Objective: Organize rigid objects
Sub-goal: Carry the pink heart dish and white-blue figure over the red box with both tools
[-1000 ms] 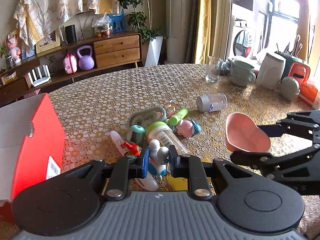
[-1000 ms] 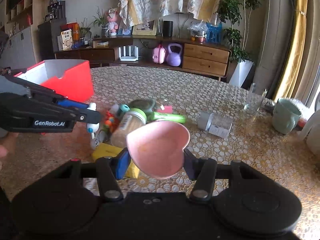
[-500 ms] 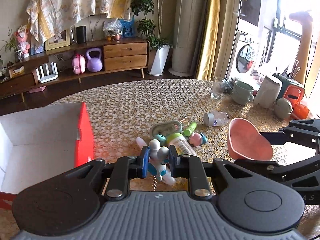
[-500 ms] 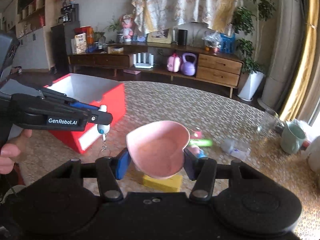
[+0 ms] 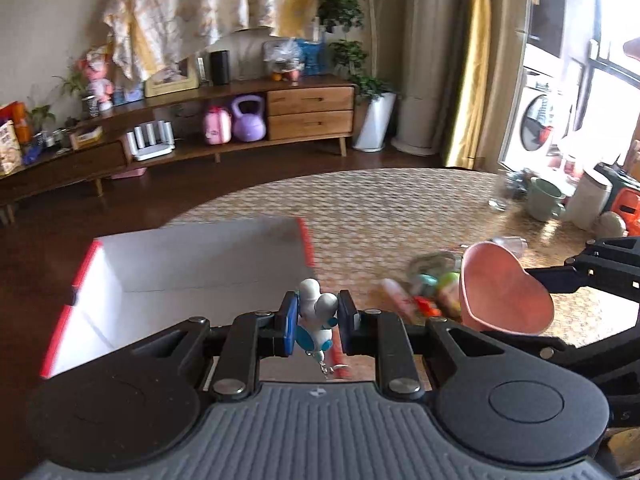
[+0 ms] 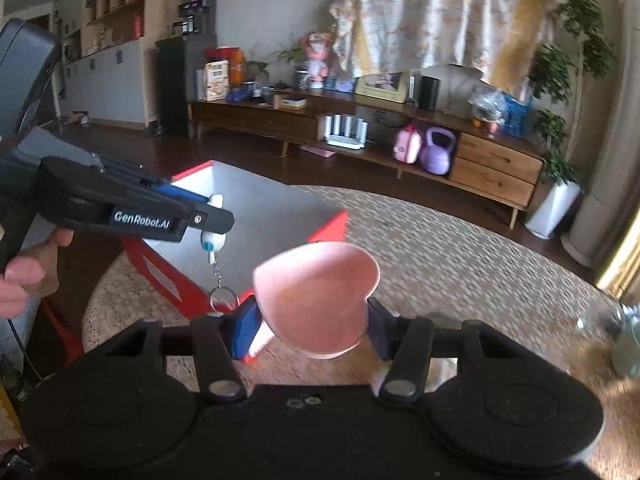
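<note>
**Two grippers carry a toy and a dish toward a red box**

The left gripper (image 5: 318,320) is clamped tight on a small white-and-blue keychain figure (image 5: 316,314), its ring dangling over the red box (image 5: 176,276), probably ready to drop. Right of the box, the right gripper (image 6: 310,330) holds a pink heart-shaped dish (image 6: 316,300) across its width, jaws half spread. Beyond the box, remaining clutter (image 5: 424,292) lies on the patterned table (image 5: 400,208), blurred and partly hidden behind the dish. The box floor under the grippers is hidden.
</note>
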The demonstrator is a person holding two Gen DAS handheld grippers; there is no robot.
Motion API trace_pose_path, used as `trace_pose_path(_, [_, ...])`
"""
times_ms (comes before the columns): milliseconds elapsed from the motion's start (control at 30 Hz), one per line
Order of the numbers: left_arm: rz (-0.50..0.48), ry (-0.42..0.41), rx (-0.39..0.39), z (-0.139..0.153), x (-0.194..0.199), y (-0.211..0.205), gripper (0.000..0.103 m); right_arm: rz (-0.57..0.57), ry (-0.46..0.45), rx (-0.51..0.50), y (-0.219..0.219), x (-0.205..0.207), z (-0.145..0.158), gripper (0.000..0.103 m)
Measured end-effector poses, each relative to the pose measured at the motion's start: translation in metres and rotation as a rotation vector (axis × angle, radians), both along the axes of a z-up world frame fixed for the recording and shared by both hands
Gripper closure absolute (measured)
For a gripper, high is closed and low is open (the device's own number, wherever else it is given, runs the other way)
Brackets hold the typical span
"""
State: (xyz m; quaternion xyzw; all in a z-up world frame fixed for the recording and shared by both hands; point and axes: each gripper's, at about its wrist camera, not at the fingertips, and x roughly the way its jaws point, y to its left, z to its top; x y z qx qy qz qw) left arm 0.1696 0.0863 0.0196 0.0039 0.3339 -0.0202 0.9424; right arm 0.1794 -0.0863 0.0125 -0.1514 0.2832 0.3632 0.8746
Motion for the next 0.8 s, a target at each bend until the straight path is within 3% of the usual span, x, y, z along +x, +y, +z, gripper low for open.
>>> trace_pose_path(433, [0.168, 0.002, 0.065, 0.003, 0.020, 0.092, 0.083, 0.091, -0.020, -0.053, 0.100, 0.016, -0.015, 0.048])
trace_pose_path(800, [0.232, 0.128, 0.112, -0.041, 0.055, 0.136, 0.083, 0.107, 0.083, -0.135, 0.165, 0.051, -0.065, 0.048])
